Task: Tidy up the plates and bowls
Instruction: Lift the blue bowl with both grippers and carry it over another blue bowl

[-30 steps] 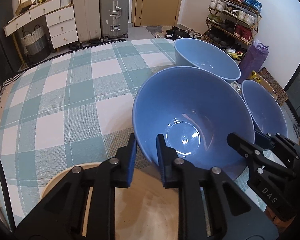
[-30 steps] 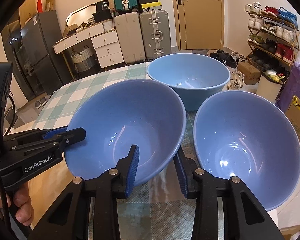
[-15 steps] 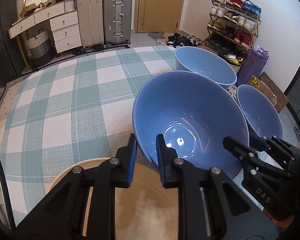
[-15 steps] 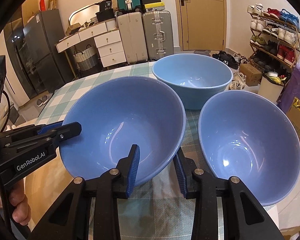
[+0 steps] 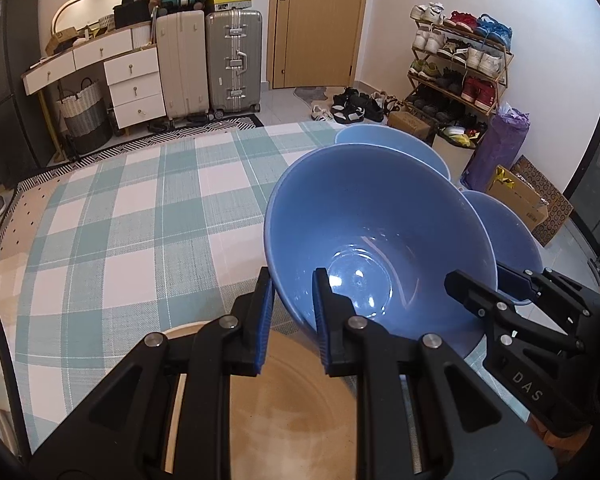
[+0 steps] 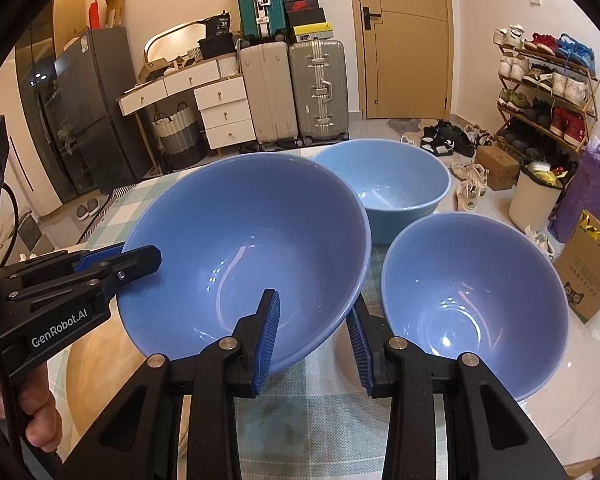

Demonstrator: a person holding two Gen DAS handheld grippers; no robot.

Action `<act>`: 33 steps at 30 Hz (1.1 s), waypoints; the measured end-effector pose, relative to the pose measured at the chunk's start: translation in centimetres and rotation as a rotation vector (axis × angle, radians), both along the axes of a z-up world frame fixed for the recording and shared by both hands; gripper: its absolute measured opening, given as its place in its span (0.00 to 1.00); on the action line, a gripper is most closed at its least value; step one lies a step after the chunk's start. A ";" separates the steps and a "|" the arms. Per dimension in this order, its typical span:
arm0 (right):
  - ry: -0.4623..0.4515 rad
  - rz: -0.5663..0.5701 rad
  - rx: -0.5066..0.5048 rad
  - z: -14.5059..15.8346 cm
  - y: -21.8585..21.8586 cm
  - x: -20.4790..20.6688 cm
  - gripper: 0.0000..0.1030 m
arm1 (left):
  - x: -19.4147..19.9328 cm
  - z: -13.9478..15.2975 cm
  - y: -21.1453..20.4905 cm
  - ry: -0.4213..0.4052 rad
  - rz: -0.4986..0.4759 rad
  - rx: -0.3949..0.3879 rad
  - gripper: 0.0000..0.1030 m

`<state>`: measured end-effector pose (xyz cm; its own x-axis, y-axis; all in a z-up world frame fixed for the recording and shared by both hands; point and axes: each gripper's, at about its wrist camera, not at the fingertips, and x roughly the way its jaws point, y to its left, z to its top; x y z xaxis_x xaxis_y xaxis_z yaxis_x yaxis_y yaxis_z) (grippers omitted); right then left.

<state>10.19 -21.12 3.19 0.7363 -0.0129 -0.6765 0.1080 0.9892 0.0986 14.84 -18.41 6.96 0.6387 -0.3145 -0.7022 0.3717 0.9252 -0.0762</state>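
A large blue bowl is held up off the table, tilted. My left gripper is shut on its near rim. My right gripper is shut on its opposite rim and shows in the left wrist view. A second blue bowl sits on the table to the right. A paler blue bowl stands behind both. A beige plate lies under the held bowl.
The table wears a teal and white checked cloth. Its right edge runs close by the right bowl. Suitcases, a drawer unit and a shoe rack stand on the floor beyond.
The held bowl has risen off the table and tilted, with both grippers still on its rim. It now hides more of the pale bowl behind.
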 end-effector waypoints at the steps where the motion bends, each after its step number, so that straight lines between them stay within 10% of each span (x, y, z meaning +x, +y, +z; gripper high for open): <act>1: -0.004 0.000 -0.002 0.3 0.0 -0.1 0.34 | -0.3 0.3 0.1 -0.005 0.002 -0.003 0.16; 33: -0.061 -0.102 -0.050 6.4 -6.8 -5.9 0.34 | -7.6 8.1 -10.0 -0.078 -0.119 -0.048 0.16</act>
